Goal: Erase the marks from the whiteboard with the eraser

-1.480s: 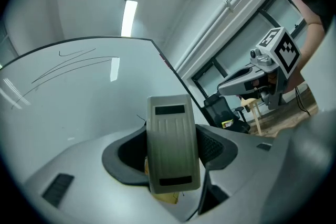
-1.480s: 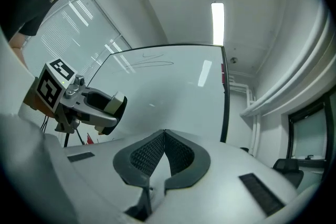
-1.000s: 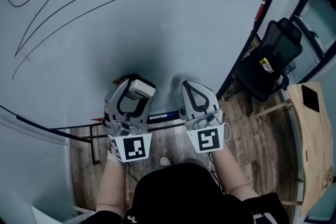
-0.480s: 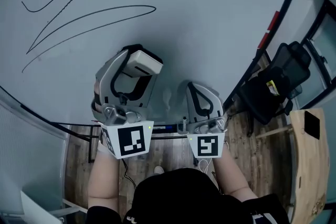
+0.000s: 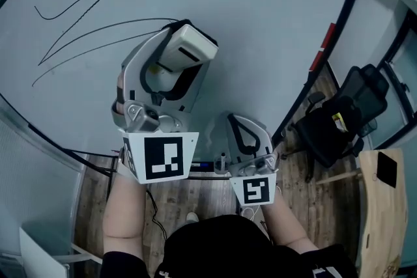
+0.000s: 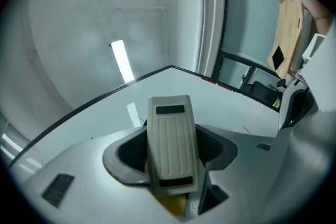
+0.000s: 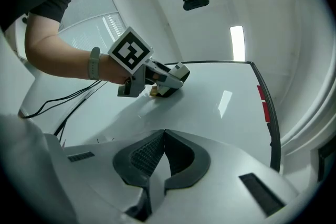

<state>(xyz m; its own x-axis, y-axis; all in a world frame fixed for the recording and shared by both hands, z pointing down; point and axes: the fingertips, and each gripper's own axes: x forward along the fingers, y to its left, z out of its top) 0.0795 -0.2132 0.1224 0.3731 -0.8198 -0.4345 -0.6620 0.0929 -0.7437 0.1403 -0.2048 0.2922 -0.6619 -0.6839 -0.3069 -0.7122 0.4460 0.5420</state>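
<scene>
The whiteboard [image 5: 260,3] fills the upper head view, with thin black marks [image 5: 78,32] at its upper left. My left gripper [image 5: 179,55] is raised against the board, shut on a cream ribbed eraser [image 5: 191,47], just right of the marks' near end. The left gripper view shows the eraser [image 6: 170,144] clamped between the jaws, yellow felt under it. My right gripper [image 5: 244,124] hangs lower by the board's bottom edge, shut with nothing in it; its jaws [image 7: 163,157] meet. The right gripper view shows the left gripper [image 7: 168,78] on the board.
A black office chair [image 5: 339,120] stands at the right on the wood floor, beside a wooden table [image 5: 388,205]. A red magnet strip [image 5: 322,45] sits on the board's right frame. Cables [image 7: 63,107] trail from the left gripper.
My left gripper has risen up the board with the eraser, toward the marks' right end. The right gripper has stayed low and shut. The head view has shifted.
</scene>
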